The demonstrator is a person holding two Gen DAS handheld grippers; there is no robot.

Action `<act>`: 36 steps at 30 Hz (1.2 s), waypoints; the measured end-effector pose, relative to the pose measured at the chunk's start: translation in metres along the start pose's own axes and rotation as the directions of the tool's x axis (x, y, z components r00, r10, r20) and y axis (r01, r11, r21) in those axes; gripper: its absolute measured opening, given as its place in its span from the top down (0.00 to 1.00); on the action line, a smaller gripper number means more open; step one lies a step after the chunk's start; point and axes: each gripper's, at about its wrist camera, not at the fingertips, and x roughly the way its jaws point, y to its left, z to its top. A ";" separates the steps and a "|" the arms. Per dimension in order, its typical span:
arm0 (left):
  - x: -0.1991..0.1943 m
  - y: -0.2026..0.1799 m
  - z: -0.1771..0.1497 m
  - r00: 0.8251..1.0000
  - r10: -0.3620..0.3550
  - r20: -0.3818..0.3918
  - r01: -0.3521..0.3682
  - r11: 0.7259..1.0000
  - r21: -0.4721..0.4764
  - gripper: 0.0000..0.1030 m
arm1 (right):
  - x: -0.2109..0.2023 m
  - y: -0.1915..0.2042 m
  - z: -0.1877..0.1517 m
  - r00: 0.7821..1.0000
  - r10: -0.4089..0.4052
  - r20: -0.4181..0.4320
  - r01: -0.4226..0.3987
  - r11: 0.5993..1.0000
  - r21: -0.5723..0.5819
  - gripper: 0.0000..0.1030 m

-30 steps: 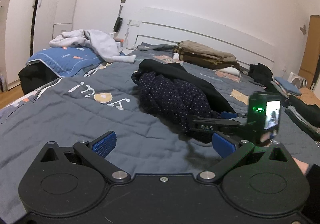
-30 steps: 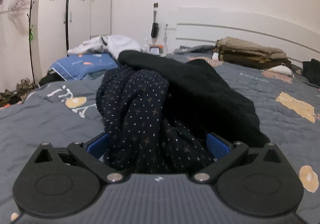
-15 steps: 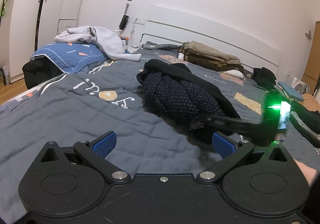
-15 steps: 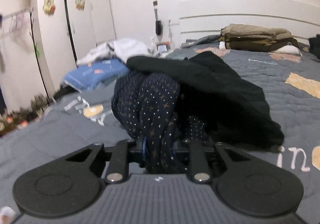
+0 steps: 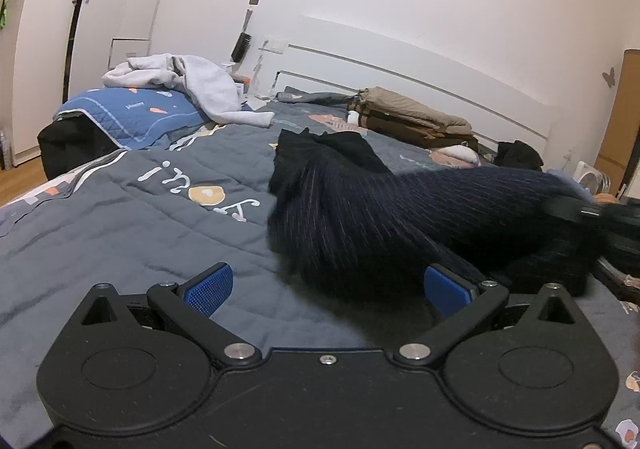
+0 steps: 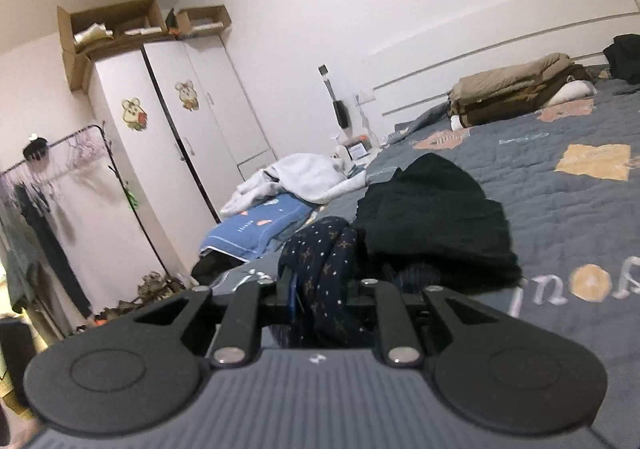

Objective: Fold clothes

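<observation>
**On the grey quilt: one garment gripped, the other hand-held gripper wide apart**

On the grey quilt (image 5: 120,217) of the bed lies a dark navy garment with small dots (image 6: 326,249), and this quilt is the landmark for everything else. The right hand-held gripper (image 6: 324,301) has its two fingers drawn together and clamped on a bunch of this dotted cloth, which stands up between them. In the left wrist view the same garment (image 5: 360,209) is stretched sideways above the quilt toward the right edge, where the right hand-held gripper (image 5: 576,209) shows as a black part holding the cloth; the cloth is blurred there. A black garment (image 6: 432,221) lies on the quilt just behind the dotted one and touches it.

The left hand-held gripper (image 5: 326,289) is low over the quilt, its blue pads (image 5: 208,287) far apart with nothing between them; the stretched cloth is just beyond the right pad.

At the far side of the quilt, near the white headboard (image 5: 400,69), sits a folded stack of tan and brown clothes (image 5: 408,121). Beside the quilt's left edge lies a blue blanket (image 5: 132,113) with a pale grey garment (image 5: 188,83) heaped on it. A white wardrobe (image 6: 168,137) stands well apart from the quilt, by the wall.
</observation>
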 end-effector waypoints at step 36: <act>0.051 -0.020 -0.059 0.960 0.005 -0.281 -0.003 1.000 0.009 0.71 | -0.055 -0.017 -0.118 0.942 -0.285 -0.179 0.261 0.954 -0.149 0.21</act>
